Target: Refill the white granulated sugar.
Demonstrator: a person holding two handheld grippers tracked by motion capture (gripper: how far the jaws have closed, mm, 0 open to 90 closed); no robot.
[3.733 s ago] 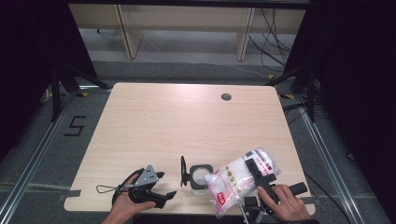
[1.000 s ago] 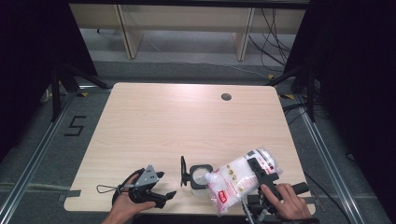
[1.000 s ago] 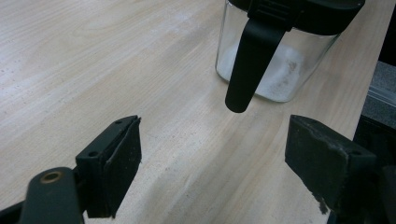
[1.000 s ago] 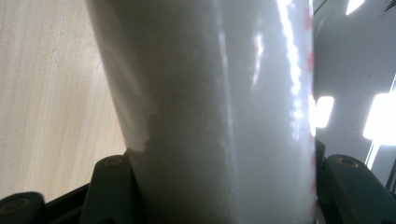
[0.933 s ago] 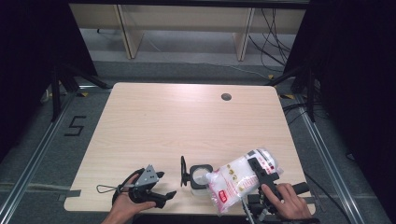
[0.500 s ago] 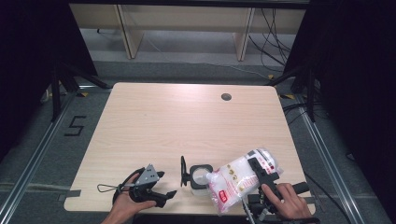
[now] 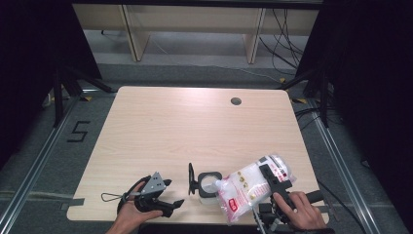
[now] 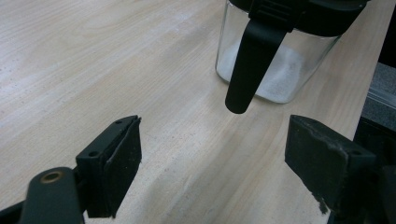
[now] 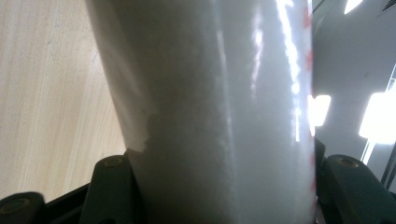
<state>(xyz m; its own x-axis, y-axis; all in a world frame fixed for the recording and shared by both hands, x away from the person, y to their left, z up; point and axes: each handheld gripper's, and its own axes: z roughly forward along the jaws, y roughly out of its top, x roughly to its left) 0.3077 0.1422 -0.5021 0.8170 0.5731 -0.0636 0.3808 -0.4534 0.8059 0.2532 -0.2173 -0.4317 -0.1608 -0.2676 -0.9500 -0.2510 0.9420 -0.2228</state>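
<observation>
Between the two black jaws of the right gripper (image 7: 269,181), near the right end of the table's near edge, sits a clear plastic bag (image 7: 248,187) of white grains with red print, clamped across its upper part. Seen from the right gripper view, the bag (image 9: 219,112) bulges out over both jaws, its film pressed tight against them. It hangs tilted, its lower corner pointing left and down toward the mouth of a small glass jar (image 7: 207,184). Behind the gripper, the person's right hand (image 7: 299,209) grips the handle at the table's near edge.

To the left, the left gripper (image 7: 171,192) holds its jaws wide apart with nothing between them, hovering low over the wooden table (image 7: 170,126). The left gripper view shows bare wood in the gap and the jar (image 8: 280,60) just beyond, with a layer of white grains at its bottom. The jar's black lid (image 7: 192,178) is flipped up on its left side. Well away at the far right of the tabletop is a round cable hole (image 7: 236,101).
</observation>
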